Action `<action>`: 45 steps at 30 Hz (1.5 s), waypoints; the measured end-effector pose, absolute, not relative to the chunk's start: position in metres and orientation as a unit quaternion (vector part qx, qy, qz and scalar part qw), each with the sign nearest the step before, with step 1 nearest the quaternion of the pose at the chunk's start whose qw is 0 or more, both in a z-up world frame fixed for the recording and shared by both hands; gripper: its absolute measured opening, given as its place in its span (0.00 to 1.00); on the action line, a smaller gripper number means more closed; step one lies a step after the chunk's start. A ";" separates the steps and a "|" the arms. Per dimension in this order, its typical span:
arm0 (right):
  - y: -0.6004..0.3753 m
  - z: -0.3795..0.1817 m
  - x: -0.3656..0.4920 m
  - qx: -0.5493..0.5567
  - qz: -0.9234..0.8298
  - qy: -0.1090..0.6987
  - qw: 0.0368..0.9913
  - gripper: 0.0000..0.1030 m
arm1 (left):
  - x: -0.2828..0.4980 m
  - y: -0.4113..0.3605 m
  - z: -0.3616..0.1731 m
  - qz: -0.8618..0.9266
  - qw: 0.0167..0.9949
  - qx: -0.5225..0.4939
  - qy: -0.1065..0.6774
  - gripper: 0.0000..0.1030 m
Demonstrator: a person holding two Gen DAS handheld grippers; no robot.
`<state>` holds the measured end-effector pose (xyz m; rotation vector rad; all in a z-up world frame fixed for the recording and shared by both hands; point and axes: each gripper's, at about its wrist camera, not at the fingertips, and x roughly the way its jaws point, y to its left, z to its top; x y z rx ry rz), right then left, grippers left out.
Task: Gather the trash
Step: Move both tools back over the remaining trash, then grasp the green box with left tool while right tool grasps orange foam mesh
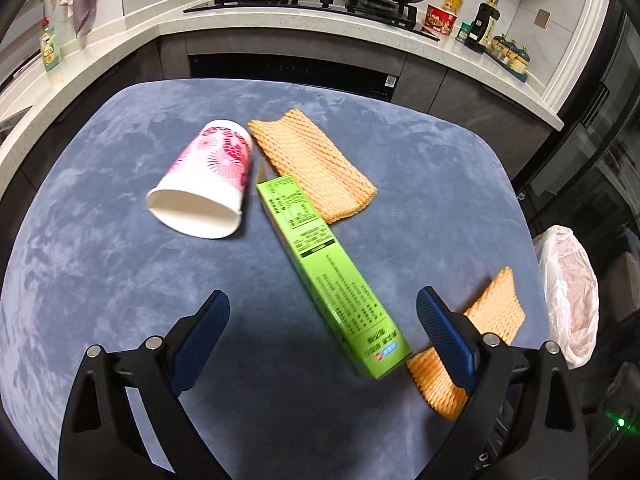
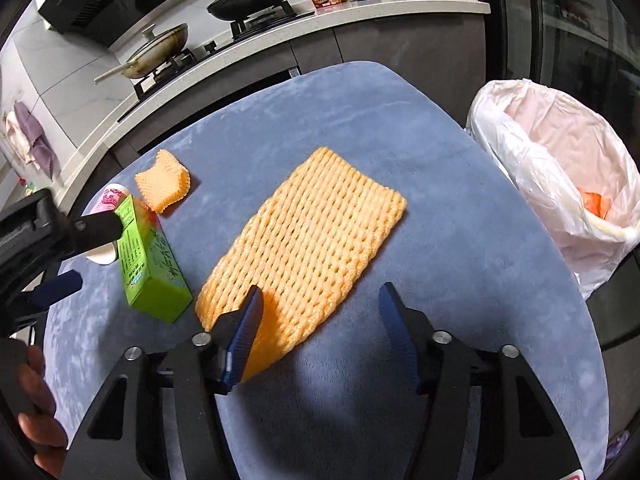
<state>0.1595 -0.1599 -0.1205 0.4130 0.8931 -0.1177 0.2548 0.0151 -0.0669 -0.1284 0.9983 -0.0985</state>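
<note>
A green carton box (image 1: pixel 328 272) lies on the blue table (image 1: pixel 100 248), its near end between the fingers of my open left gripper (image 1: pixel 322 312). A pink-flowered paper cup (image 1: pixel 208 180) lies on its side to the left. One orange foam net (image 1: pixel 312 164) lies behind the box, another (image 1: pixel 480 332) by my right finger. In the right wrist view my right gripper (image 2: pixel 320 308) is open over the near end of the large foam net (image 2: pixel 308 240). The box (image 2: pixel 152 268), the small net (image 2: pixel 164 184) and the left gripper (image 2: pixel 60 256) are at the left.
A bin lined with a white plastic bag (image 2: pixel 560 176) stands off the table's right edge, something orange inside; it also shows in the left wrist view (image 1: pixel 568 292). Behind the table runs a kitchen counter (image 1: pixel 280 20) with a hob, pans and bottles.
</note>
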 end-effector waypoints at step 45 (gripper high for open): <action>-0.223 -0.042 0.117 0.234 -0.066 0.321 0.915 0.10 | 0.201 -0.018 -0.043 -0.137 0.874 -0.035 0.465 0.28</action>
